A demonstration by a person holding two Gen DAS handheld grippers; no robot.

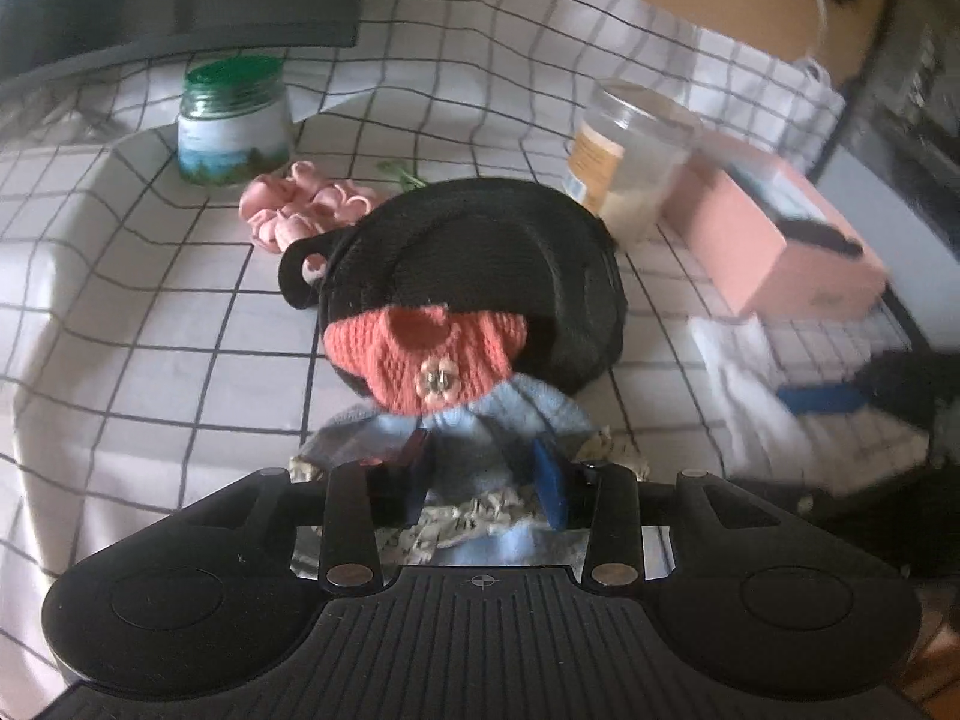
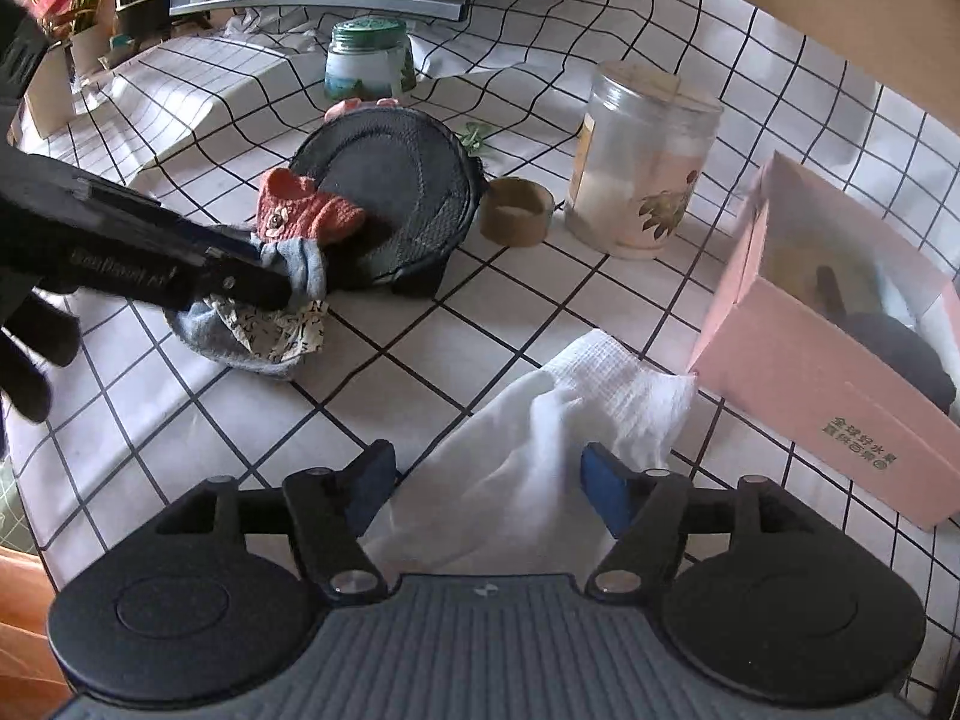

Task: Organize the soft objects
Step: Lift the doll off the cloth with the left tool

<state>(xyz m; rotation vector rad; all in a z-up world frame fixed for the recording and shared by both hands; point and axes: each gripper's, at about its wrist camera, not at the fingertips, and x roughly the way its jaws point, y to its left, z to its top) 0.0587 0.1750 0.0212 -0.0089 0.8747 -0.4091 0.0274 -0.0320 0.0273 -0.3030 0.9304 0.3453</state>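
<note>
My left gripper [image 1: 483,471] is shut on a small knitted garment, a blue piece [image 1: 510,414] with a coral-red top [image 1: 432,354] and patterned trim. It hangs just in front of a black round mesh basket [image 1: 510,252]. The right wrist view shows that gripper [image 2: 282,282] holding the garment [image 2: 282,240] at the basket's [image 2: 390,180] left rim. My right gripper [image 2: 489,480] has its fingers apart around a white cloth [image 2: 570,408] lying on the checked tablecloth; the pads do not press it.
A pink open box [image 2: 840,372] stands at the right with dark items inside. A clear plastic jar [image 2: 642,156], a green-lidded jar [image 2: 369,57], a cardboard ring [image 2: 516,210] and pink flowers [image 1: 300,204] stand behind the basket. A monitor is at the back.
</note>
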